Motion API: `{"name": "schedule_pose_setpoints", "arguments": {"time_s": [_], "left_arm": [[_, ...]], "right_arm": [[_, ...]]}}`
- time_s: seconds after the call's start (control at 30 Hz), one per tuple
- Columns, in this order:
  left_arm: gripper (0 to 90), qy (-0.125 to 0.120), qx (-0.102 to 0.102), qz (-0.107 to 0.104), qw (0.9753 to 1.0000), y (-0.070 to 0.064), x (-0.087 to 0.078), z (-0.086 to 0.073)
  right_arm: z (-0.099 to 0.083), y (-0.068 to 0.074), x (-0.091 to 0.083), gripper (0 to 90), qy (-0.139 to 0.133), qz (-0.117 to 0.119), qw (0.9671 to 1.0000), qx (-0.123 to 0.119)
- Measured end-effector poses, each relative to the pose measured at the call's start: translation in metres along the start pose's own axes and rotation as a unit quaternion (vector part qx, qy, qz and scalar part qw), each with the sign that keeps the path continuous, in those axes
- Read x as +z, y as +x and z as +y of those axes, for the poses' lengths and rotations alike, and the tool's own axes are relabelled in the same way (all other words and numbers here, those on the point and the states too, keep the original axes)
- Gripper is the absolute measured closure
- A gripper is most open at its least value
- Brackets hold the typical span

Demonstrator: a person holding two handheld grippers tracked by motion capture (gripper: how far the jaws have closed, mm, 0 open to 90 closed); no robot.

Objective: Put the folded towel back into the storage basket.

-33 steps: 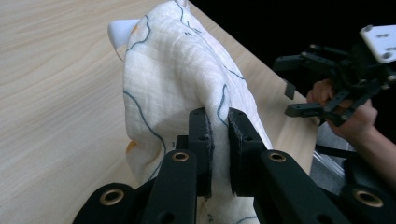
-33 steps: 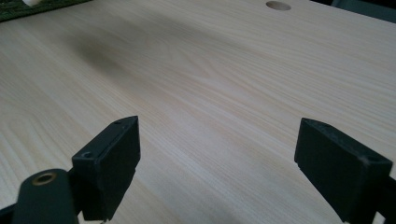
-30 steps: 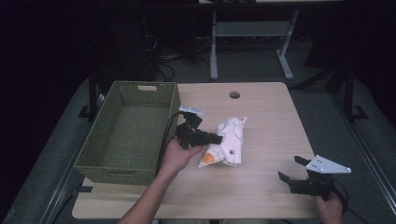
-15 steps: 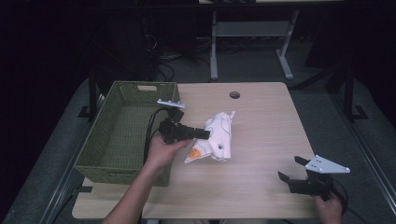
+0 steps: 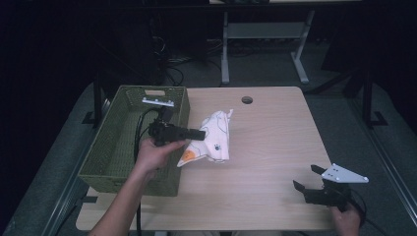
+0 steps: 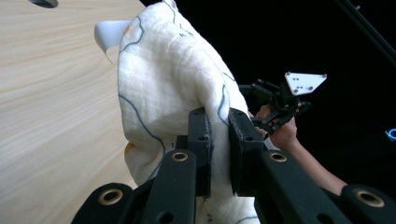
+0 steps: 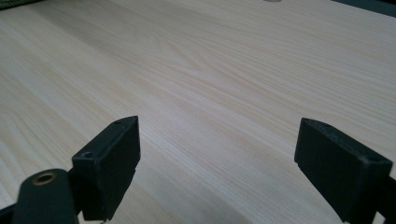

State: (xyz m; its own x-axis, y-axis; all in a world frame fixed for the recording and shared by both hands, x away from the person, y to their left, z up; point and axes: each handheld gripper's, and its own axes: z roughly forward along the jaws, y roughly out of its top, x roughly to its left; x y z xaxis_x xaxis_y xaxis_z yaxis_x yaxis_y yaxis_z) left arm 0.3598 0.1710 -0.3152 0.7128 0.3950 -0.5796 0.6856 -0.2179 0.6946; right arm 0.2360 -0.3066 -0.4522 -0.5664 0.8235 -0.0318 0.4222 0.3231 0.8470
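Cloth [image 5: 212, 137] pinched in left gripper [image 5: 199, 133] jaws, beside basket [image 5: 110, 147] | right gripper [image 5: 306, 183] jaws spread, low over counter [image 5: 275, 132], well apart

Table, basket and the dim room behind
A green woven basket [image 5: 110, 147] sits at the left edge of the light wooden table [image 5: 275, 147] (round cable hole [image 5: 247, 100] near its far edge); a pale desk frame [image 5: 265, 34] stands beyond
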Motion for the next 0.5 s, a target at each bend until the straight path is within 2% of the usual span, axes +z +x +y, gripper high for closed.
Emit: {"name": "schedule_pose_setpoints", "arguments": {"time_s": [0.3,0.5], "left_arm": [[81.2,-0.015,-0.008,-0.008,0.9998,0.003,-0.021,0.003],[81.2,-0.014,-0.007,-0.006,0.9999,0.005,-0.034,0.004]], "right_arm": [[-0.003,-0.002,-0.002,13.7,0.003,-0.002,0.9999,0.010],[-0.003,-0.002,-0.001,13.7,0.005,-0.006,0.9999,0.010]]}}
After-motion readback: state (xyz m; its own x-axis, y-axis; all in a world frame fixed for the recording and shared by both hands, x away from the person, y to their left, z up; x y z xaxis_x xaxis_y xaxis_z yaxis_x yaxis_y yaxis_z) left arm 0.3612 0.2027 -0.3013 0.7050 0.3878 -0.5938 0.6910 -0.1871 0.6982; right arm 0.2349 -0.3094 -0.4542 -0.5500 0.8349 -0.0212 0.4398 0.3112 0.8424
